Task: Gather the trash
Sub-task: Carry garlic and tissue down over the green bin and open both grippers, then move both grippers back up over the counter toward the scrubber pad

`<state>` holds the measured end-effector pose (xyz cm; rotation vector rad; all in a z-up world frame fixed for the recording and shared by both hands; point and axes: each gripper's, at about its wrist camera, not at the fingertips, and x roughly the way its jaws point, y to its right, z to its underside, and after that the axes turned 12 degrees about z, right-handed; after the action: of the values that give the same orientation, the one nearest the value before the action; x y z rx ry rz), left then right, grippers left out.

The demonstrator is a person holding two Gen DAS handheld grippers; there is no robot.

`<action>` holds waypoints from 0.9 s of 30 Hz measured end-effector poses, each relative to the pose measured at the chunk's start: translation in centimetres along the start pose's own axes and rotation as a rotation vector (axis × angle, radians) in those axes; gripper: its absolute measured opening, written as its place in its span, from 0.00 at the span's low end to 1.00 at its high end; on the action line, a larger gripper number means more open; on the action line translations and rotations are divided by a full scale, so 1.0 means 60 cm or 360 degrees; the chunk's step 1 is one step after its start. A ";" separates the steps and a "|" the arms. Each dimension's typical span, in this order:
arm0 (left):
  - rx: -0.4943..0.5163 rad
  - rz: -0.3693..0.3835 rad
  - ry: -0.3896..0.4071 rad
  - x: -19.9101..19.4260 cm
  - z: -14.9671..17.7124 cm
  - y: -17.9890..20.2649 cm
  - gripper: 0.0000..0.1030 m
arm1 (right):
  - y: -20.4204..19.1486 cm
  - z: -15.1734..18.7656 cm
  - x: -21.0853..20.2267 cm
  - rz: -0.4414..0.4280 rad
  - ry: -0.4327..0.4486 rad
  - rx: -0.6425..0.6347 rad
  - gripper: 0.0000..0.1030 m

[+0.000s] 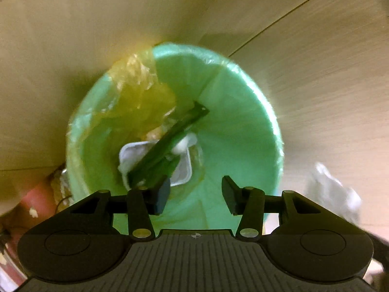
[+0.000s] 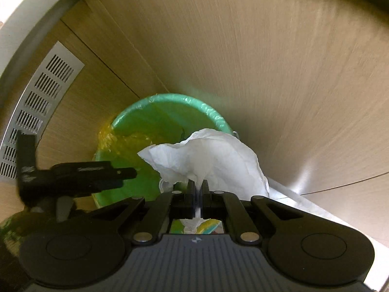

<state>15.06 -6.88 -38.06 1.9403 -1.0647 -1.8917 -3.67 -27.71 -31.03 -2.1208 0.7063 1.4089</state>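
My left gripper (image 1: 195, 193) gapes empty over the green-lined bin (image 1: 243, 112) at frame centre, while my right gripper (image 2: 198, 189) pinches crumpled white tissue (image 2: 214, 158) above it, poised for dropping.

- The bin (image 1: 243, 112) mouth is standing open below.
- A dark green strip (image 1: 167, 146) is leaning across the white tray (image 1: 181, 172) inside, narrowing the way down.
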 end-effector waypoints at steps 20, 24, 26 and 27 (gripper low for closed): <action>0.0067 0.0071 0.0205 -0.173 0.071 0.016 0.50 | -0.091 -0.044 0.146 -0.0100 -0.0292 -0.0050 0.42; 0.0156 0.0102 0.0249 -0.223 0.073 0.045 0.50 | -0.079 -0.056 0.072 -0.0154 -0.0207 0.0006 0.45; 0.0220 0.0099 0.0300 -0.260 0.074 0.067 0.50 | -0.081 -0.060 0.030 -0.0155 -0.0162 0.0005 0.45; 0.0252 0.0093 0.0331 -0.278 0.074 0.079 0.50 | -0.086 -0.064 0.008 -0.0148 -0.0136 -0.0016 0.46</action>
<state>10.91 1.67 -22.85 2.1108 -1.2242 -1.5763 2.48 -26.42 -29.58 -2.0598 0.5614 1.4458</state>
